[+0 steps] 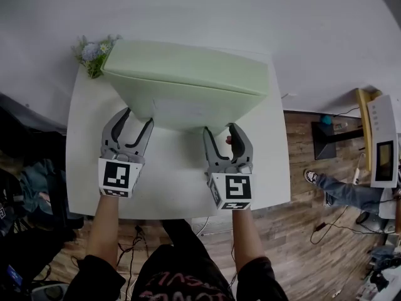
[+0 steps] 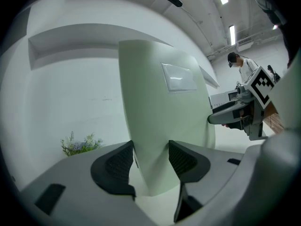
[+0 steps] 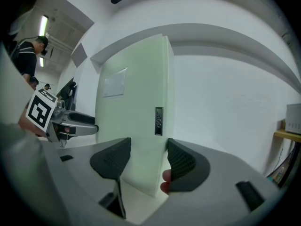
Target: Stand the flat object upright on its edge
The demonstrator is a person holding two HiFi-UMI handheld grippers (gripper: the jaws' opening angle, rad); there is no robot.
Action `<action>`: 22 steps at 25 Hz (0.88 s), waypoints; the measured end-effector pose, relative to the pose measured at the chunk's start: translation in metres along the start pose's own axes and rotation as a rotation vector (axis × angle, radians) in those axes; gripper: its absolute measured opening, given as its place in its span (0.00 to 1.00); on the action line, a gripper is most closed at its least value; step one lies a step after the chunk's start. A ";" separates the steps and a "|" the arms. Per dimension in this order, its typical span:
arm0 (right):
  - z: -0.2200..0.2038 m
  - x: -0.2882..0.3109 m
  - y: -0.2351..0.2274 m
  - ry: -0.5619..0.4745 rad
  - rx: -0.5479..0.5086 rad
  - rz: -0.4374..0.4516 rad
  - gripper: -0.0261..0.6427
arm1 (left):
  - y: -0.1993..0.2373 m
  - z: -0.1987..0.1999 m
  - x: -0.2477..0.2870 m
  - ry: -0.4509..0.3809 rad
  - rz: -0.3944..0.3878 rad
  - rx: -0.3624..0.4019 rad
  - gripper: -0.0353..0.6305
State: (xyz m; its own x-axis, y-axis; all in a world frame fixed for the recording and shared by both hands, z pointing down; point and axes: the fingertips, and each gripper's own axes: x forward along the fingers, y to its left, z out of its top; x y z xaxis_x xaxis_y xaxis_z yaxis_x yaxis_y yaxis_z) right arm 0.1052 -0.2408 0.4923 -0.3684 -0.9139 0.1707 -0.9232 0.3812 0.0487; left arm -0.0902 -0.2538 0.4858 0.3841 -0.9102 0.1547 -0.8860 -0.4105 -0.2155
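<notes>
A pale green flat case (image 1: 188,74) stands on its long edge on the white table (image 1: 169,180), leaning slightly away from me. My left gripper (image 1: 139,116) straddles its lower left corner; in the left gripper view the case (image 2: 164,126) fills the gap between both pads of that gripper (image 2: 151,159). My right gripper (image 1: 219,128) straddles the lower right corner. In the right gripper view the case (image 3: 136,126), with a small dark latch (image 3: 159,120), sits between the pads of that gripper (image 3: 148,157). The case's bottom edge touches the table.
A small bunch of flowers (image 1: 94,52) sits at the table's far left corner, close to the case. A white wall lies behind the table. To the right on the wooden floor are a seated person's legs (image 1: 344,190) and a shelf unit (image 1: 376,143).
</notes>
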 end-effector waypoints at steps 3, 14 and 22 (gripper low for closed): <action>0.000 0.001 0.000 0.004 0.009 0.005 0.42 | 0.001 -0.001 0.001 0.008 -0.010 -0.022 0.43; 0.003 -0.027 -0.011 0.065 0.077 -0.027 0.42 | 0.012 0.002 -0.026 0.096 -0.005 -0.111 0.43; 0.031 -0.057 -0.008 0.087 0.098 -0.038 0.41 | 0.004 0.026 -0.050 0.125 0.000 -0.125 0.43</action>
State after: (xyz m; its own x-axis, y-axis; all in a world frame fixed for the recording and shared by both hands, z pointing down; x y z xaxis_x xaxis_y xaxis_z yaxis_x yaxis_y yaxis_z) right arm 0.1300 -0.1958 0.4513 -0.3259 -0.9101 0.2559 -0.9442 0.3272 -0.0387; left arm -0.1058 -0.2115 0.4527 0.3556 -0.8933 0.2749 -0.9144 -0.3934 -0.0956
